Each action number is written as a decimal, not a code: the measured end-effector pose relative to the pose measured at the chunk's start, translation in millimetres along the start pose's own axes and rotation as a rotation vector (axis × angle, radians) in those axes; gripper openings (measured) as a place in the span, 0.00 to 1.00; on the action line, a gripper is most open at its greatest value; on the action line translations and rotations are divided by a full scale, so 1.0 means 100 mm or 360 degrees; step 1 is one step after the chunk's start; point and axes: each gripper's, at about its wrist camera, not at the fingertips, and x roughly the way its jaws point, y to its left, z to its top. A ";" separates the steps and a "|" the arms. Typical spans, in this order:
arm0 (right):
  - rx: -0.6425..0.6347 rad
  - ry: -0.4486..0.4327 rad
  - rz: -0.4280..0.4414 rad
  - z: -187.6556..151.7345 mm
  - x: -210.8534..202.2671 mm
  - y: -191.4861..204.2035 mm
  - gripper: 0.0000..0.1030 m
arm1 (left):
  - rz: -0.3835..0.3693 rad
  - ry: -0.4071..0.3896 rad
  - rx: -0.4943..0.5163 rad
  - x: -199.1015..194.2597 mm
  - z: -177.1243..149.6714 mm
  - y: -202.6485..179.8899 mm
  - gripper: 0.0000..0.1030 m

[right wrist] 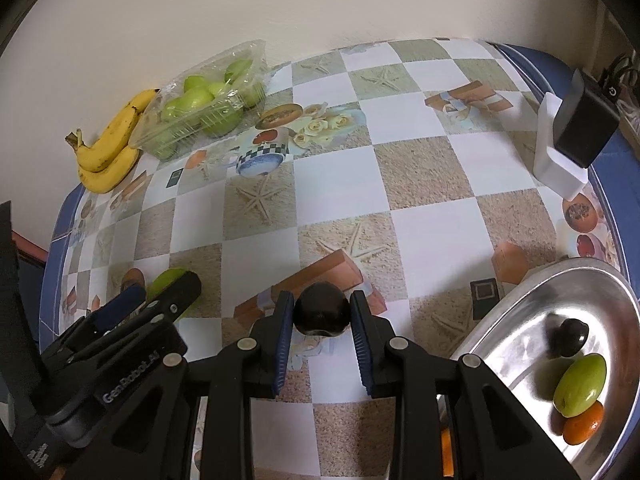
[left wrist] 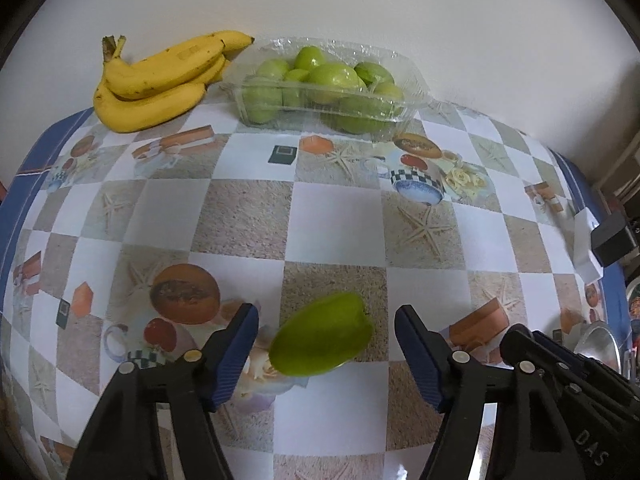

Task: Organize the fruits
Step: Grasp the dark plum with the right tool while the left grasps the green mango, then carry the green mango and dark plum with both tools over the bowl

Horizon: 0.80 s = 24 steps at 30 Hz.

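You have soft, even indoor light in both views, bright enough to read colours, with only faint shadows under the bananas (left wrist: 156, 80) and the plastic box (left wrist: 324, 92). Your left view shows the near green fruit (left wrist: 320, 340) smeared by motion blur. Glare streaks the metal tray (right wrist: 520, 320) at the right of your right view, and the glossy tablecloth (left wrist: 332, 224) shines near the bottom edge. Both views bend strongly toward the edges, with black corners, and the wall (right wrist: 200, 8) curves.
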 end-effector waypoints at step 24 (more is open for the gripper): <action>-0.0057 0.0000 -0.0027 -0.07 -0.11 0.08 0.29 | -0.0021 0.0034 -0.0092 -0.16 -0.07 0.05 0.53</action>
